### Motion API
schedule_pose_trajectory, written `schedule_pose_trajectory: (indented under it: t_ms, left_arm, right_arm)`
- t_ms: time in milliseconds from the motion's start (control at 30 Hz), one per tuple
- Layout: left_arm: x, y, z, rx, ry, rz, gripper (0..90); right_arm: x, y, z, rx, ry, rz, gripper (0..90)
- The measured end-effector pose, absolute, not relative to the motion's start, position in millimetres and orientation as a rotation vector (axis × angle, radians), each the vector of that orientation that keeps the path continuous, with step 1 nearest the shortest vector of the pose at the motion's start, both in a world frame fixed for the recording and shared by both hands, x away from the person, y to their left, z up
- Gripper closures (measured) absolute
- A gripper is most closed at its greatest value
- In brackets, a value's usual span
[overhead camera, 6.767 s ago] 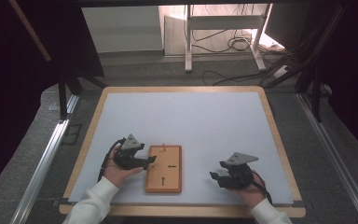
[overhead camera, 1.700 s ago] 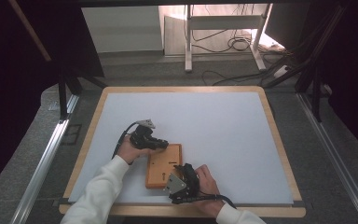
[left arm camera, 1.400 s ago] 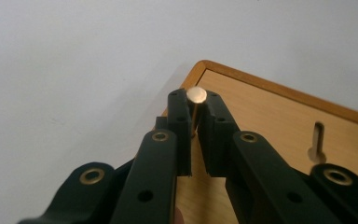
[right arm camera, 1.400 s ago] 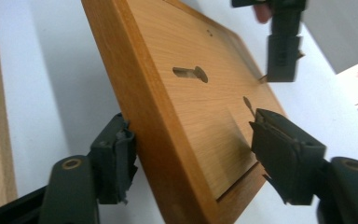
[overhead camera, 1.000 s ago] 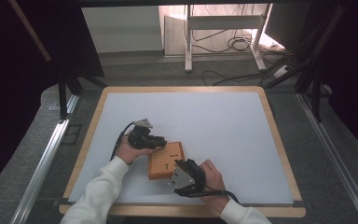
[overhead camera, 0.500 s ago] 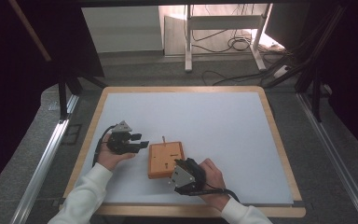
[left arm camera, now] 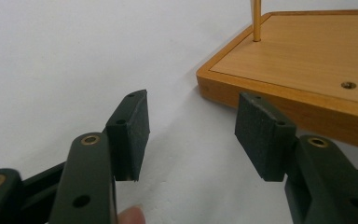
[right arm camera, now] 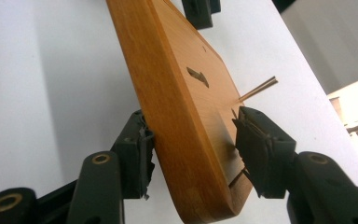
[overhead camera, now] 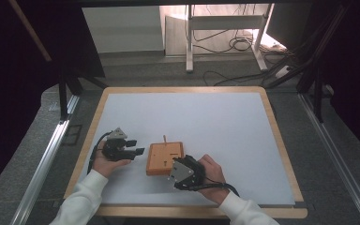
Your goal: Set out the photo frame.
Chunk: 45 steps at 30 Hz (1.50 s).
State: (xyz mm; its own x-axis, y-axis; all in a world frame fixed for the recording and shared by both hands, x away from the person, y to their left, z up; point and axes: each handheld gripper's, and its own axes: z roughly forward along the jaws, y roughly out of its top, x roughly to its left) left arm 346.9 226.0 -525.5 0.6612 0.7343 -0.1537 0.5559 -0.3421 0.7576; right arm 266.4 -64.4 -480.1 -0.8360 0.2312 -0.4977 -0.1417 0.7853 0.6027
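Observation:
An orange-brown wooden board [overhead camera: 161, 157] lies on the white table [overhead camera: 197, 117], with a thin wooden peg [overhead camera: 165, 138] standing at its far edge. My right gripper [overhead camera: 176, 168] is shut on the board's near right corner. In the right gripper view one pad presses under the board [right arm camera: 177, 93] and the other sits on its top face, with the right gripper [right arm camera: 193, 149] around the edge. My left gripper [overhead camera: 138, 150] is open and holds nothing, just left of the board. In the left gripper view, the left gripper [left arm camera: 191, 135] faces the board's side [left arm camera: 307, 56] and the peg [left arm camera: 256, 21].
The board's top has a dark slot [right arm camera: 197, 77] and a small hole [left arm camera: 348, 85]. A wooden frame [overhead camera: 281, 140] borders the table. Metal rails [overhead camera: 42, 159] run along both sides, and cables [overhead camera: 229, 44] lie on the floor beyond the far edge.
My left gripper has drawn back to the left from the board's far corner and now stands open. The peg stands on the board. My right gripper keeps its hold on the board.

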Motion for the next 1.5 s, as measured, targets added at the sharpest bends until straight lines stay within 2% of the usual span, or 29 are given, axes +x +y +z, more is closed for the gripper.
schedule_pose_trajectory:
  t_ms: [600, 1167, 1500]
  left_arm:
    - [348, 229, -527, 2.022, 1.026, 0.266, 44.8]
    - [349, 233, -528, 2.017, 1.042, 0.274, 44.9]
    - [350, 233, -529, 2.020, 1.043, 0.283, 45.0]
  right_arm:
    - [293, -53, -442, 0.013, 2.430, 0.832, 61.6]
    - [319, -36, -422, -0.038, 2.462, 0.792, 69.1]
    - [326, -34, -413, -0.020, 2.495, 0.854, 69.7]
